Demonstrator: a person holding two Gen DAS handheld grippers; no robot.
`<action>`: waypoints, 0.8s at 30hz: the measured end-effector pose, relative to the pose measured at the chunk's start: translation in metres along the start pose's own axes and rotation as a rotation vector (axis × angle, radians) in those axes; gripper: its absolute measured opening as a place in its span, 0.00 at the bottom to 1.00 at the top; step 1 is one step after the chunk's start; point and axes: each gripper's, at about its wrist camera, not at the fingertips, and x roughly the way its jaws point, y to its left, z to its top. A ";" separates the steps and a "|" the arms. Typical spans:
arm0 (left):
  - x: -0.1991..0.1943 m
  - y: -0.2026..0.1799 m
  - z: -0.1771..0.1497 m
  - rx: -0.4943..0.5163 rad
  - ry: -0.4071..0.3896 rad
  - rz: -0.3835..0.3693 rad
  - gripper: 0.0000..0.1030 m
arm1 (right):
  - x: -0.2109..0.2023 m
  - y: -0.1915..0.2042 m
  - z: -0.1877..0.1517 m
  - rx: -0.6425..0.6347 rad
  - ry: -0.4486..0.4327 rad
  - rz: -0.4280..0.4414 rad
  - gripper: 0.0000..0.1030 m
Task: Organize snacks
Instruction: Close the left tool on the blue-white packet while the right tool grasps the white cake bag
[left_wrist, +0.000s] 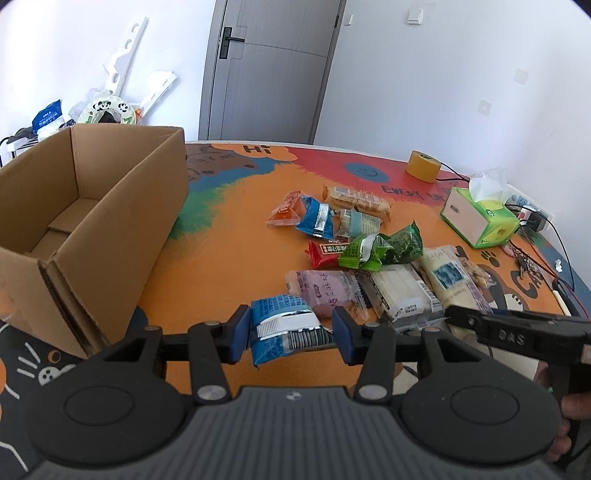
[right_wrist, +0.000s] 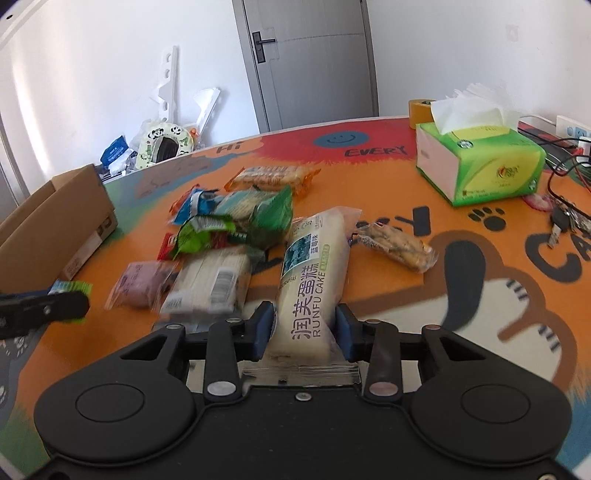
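My left gripper (left_wrist: 288, 332) is shut on a blue snack packet (left_wrist: 284, 326), held just above the mat to the right of an open cardboard box (left_wrist: 92, 221). My right gripper (right_wrist: 304, 330) is shut on a long white cake pack (right_wrist: 314, 284) whose far end lies among the pile. The right gripper also shows in the left wrist view (left_wrist: 517, 332). Several snacks lie in a pile on the mat: a green packet (left_wrist: 369, 251), a pink pack (left_wrist: 325, 291), a white wafer pack (left_wrist: 402, 291), a blue packet (left_wrist: 314, 219) and an orange packet (left_wrist: 286, 212).
A green tissue box (right_wrist: 480, 162) stands at the right. A yellow tape roll (left_wrist: 423, 165) sits at the back. Keys (right_wrist: 561, 221) and wires (right_wrist: 561, 173) lie by the right edge. A biscuit pack (right_wrist: 395, 247) lies alone. A door and clutter stand behind the colourful mat (left_wrist: 229, 266).
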 end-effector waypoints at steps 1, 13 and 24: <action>-0.001 0.001 -0.001 -0.002 0.000 -0.002 0.45 | -0.002 0.001 -0.001 0.002 0.005 0.002 0.37; -0.027 0.018 0.006 -0.029 -0.062 0.016 0.45 | 0.004 0.015 0.015 -0.020 -0.029 -0.052 0.60; -0.040 0.038 0.004 -0.066 -0.082 0.030 0.45 | 0.015 0.029 0.005 -0.095 0.017 -0.090 0.32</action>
